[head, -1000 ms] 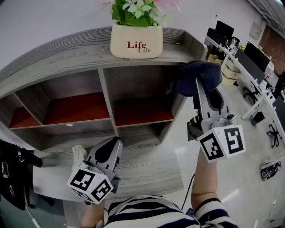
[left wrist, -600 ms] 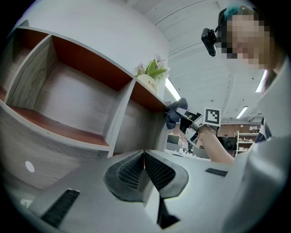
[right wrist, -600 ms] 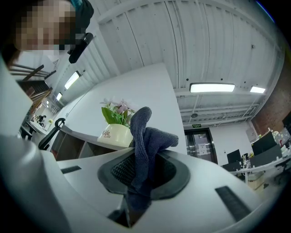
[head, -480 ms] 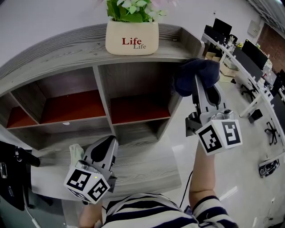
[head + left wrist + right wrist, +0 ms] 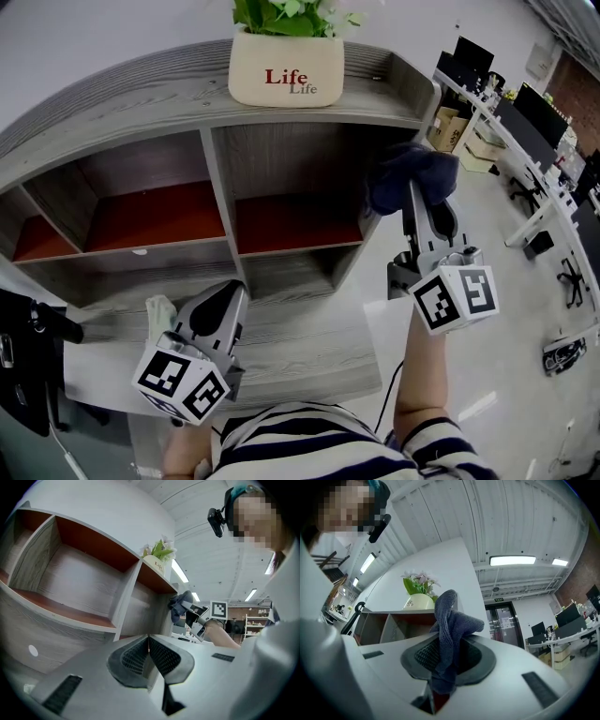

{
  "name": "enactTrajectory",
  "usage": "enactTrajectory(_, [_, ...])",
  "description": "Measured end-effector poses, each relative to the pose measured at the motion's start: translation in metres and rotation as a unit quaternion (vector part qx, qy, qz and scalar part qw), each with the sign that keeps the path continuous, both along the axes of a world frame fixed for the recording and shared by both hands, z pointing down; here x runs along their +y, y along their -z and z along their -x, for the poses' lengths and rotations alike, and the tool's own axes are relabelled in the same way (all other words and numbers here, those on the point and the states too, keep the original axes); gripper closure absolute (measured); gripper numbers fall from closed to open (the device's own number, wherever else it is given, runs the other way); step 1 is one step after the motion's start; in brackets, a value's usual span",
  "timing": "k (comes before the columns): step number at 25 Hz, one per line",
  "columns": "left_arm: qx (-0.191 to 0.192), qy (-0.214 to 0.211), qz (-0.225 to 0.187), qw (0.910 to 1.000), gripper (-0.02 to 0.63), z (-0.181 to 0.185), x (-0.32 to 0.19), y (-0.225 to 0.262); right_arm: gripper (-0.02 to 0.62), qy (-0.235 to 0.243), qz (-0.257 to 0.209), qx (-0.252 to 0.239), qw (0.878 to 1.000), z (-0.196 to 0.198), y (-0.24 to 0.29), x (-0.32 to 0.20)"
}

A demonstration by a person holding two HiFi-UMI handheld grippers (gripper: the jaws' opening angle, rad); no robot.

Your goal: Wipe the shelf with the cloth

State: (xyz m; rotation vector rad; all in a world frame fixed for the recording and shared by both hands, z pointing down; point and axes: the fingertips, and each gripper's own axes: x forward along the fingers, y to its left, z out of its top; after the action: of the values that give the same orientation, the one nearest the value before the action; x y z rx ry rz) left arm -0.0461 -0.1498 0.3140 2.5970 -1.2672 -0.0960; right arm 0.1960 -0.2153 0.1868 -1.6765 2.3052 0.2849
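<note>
1. Right gripper (image 5: 424, 202) fingers clamped on the dark cloth (image 5: 405, 171), up by the right end of the shelf (image 5: 141, 98), just under its top board.
2. Left gripper (image 5: 223, 298) fingers pressed together, empty, low before the shelf.

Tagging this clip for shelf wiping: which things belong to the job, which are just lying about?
Job: dark blue cloth, clamped in the right tool; grey wooden shelf.
Lying about: plant pot on top; office desks at right; left tool, shut, empty.

Cloth (image 5: 405, 176) apparently lower beside shelf (image 5: 141, 103)
</note>
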Motion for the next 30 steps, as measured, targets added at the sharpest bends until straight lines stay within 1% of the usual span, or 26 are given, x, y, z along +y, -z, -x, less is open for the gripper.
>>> enactTrajectory(6, [-0.003,-0.002,0.006,1.0000,0.583,0.000,-0.001,-0.004,0.515,-0.005,0.056,0.004,0.998,0.003,-0.044,-0.002])
enactTrajectory(12, [-0.002,-0.002,0.013,0.9999,0.583,0.001,-0.002,-0.009,0.514,-0.011,0.103,0.002,0.995,0.002,-0.086,-0.005])
enactTrajectory(19, [0.000,0.003,0.023,0.9997,0.583,0.003,-0.002,-0.017,0.515,-0.016,0.131,0.006,0.991,0.000,-0.117,-0.006])
enactTrajectory(22, [0.002,0.006,0.030,0.9995,0.583,0.004,-0.002,-0.022,0.515,-0.019,0.149,0.012,0.989,0.000,-0.132,-0.007])
enactTrajectory(25, [0.001,0.006,0.036,0.9994,0.584,0.005,-0.001,-0.026,0.515,-0.018,0.166,0.007,0.986,0.001,-0.145,-0.007])
enactTrajectory(30, [0.002,0.006,0.037,0.9993,0.583,0.005,0.000,-0.028,0.515,-0.014,0.172,0.007,0.985,0.002,-0.148,-0.006])
